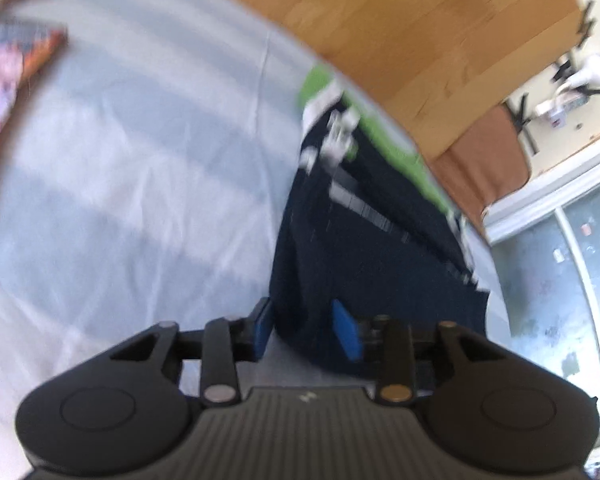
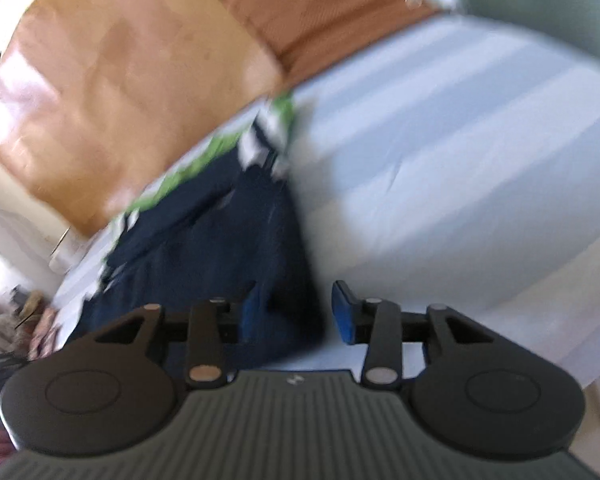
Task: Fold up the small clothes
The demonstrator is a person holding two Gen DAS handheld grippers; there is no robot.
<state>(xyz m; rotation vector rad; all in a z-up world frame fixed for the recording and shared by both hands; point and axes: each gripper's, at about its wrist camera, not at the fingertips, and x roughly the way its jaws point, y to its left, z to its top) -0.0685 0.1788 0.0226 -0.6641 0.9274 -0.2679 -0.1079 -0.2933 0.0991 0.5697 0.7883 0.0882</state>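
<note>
A navy garment (image 1: 360, 240) with green and white bands at its far end lies flat on the pale blue striped sheet (image 1: 140, 160), close to the bed's edge. My left gripper (image 1: 304, 330) hovers over the garment's near edge. Its blue pads (image 1: 346, 334) stand apart, and dark cloth lies under the gap without being pinched. In the right wrist view the same garment (image 2: 212, 240) runs from the near left to the bed's edge. My right gripper (image 2: 298, 312) is open. Its left pad is over the cloth, and its right pad (image 2: 344, 316) is over bare sheet (image 2: 460, 160).
A wooden floor (image 1: 400, 20) and a brown rug (image 1: 484, 164) lie beyond the bed's edge. A colourful patterned item (image 1: 4, 80) rests on the sheet at the far left. White-framed glass (image 1: 560, 260) is at the right. More clutter (image 2: 20, 320) shows low at the left.
</note>
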